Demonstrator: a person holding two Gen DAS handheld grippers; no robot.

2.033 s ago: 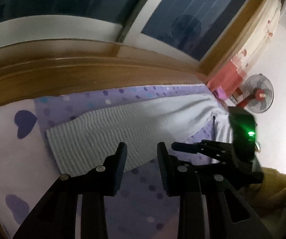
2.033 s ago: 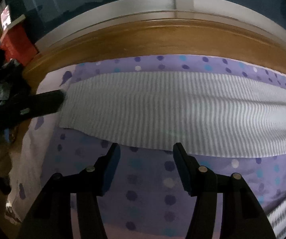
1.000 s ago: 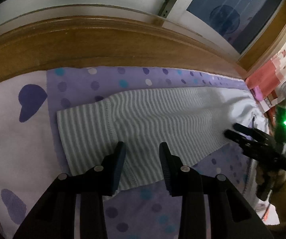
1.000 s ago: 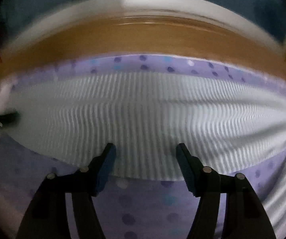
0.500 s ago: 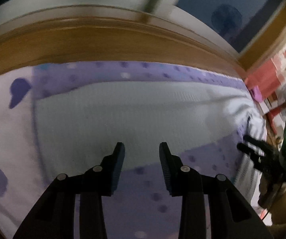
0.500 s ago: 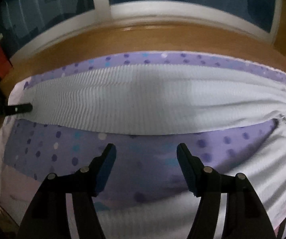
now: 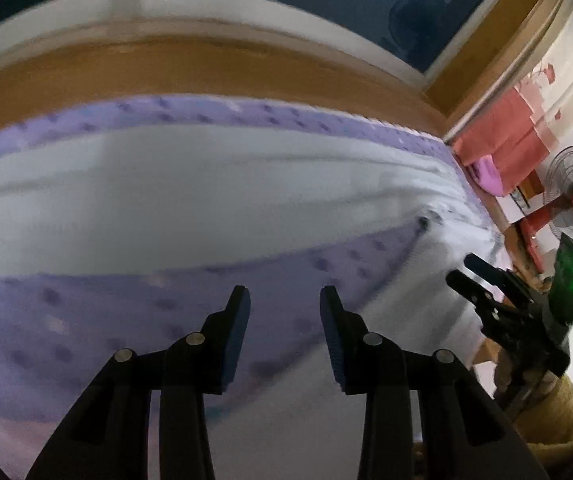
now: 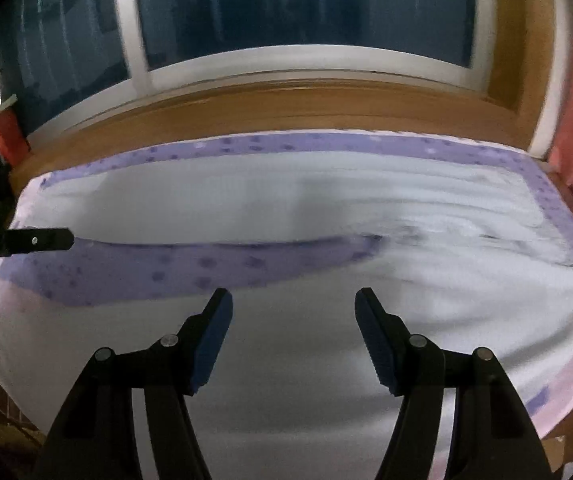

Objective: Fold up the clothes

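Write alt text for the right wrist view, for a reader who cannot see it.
The open right gripper hovers, holding nothing, over a pale garment spread on a purple dotted sheet across a bed. The left gripper reaches in from the left edge to the garment's end; a wooden ledge and dark window lie behind.

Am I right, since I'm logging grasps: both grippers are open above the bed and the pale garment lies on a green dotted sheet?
Not quite: the sheet is purple with dots, as the right wrist view shows. Both the left gripper and right gripper are open, holding nothing, above the pale garment.
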